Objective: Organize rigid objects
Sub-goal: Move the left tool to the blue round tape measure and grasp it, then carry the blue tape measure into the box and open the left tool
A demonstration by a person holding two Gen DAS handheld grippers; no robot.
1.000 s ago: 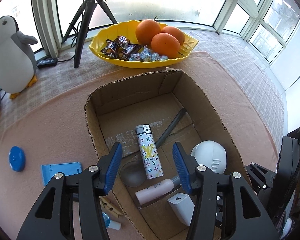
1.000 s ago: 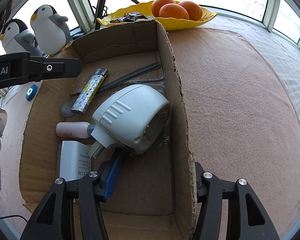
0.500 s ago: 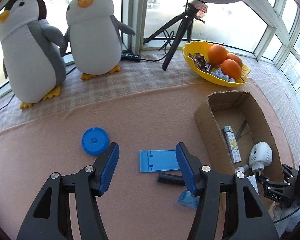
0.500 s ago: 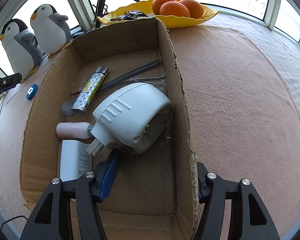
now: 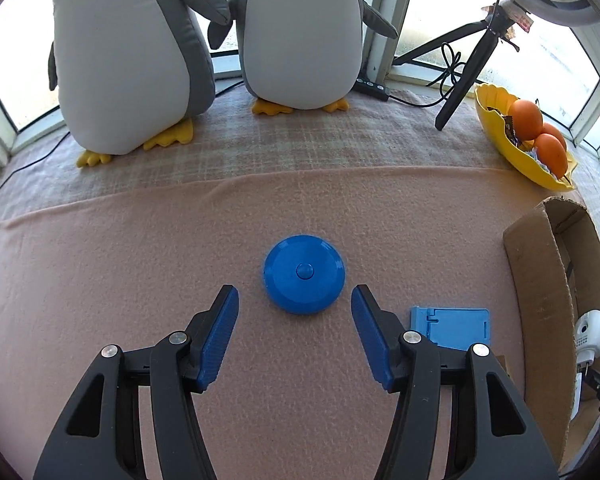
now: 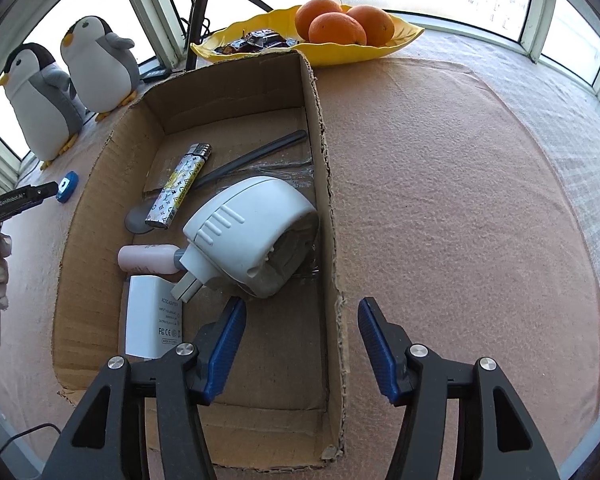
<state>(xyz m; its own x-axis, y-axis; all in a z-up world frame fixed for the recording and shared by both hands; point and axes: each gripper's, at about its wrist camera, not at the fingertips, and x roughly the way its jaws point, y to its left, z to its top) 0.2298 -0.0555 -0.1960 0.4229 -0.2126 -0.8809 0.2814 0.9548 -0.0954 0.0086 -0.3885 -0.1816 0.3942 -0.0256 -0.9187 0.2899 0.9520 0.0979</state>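
Observation:
A round blue disc (image 5: 303,273) lies on the pink cloth; it also shows small in the right wrist view (image 6: 67,187). My left gripper (image 5: 295,304) is open, its fingertips on either side of the disc's near edge, not touching it. A blue flat phone stand (image 5: 451,326) lies to the right. The cardboard box (image 6: 323,184) holds a white camera (image 6: 252,236), a patterned lighter (image 6: 178,185), a pink bottle (image 6: 148,258), a white adapter (image 6: 152,316) and a dark spoon (image 6: 256,156). My right gripper (image 6: 301,322) is open, straddling the box's right wall.
Two plush penguins (image 5: 132,52) stand at the back by the window. A yellow bowl with oranges and sweets (image 6: 331,28) sits behind the box. A tripod (image 5: 467,76) stands near the bowl. The box's left wall (image 5: 539,280) is at the right of the left view.
My left gripper has swung left, away from the box, and closed in on the blue disc, which now lies between its open fingertips. My right gripper has stayed at the box wall.

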